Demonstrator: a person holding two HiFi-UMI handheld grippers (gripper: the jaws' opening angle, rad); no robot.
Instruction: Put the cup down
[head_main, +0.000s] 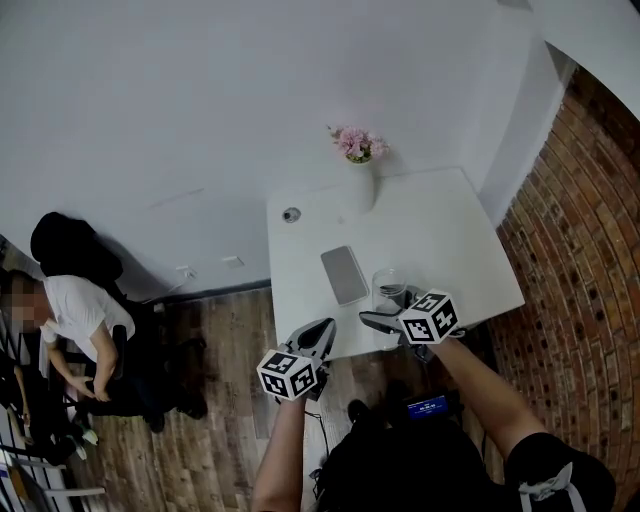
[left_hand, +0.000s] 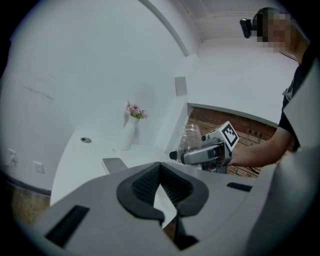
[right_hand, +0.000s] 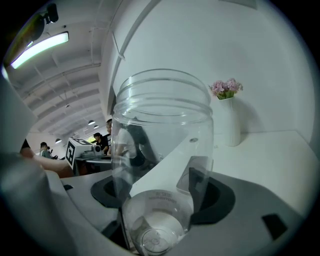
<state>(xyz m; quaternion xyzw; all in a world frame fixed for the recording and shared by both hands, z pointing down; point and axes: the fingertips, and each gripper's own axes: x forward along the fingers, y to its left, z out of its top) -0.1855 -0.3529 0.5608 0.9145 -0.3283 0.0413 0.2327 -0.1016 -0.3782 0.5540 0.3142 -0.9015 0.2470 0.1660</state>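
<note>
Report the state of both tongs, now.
Left tongs: closed, empty.
Right tongs: closed on the cup.

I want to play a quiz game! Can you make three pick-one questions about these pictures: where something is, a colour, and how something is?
1. Where is the clear cup? A) on the floor B) between the right gripper's jaws C) under the table
2. What colour are the flowers? A) pink B) yellow C) blue
3. The cup is: A) full of milk B) broken C) empty
Answers: B, the pads press its sides; A, pink blooms top the white vase; C, you see straight through it.
</note>
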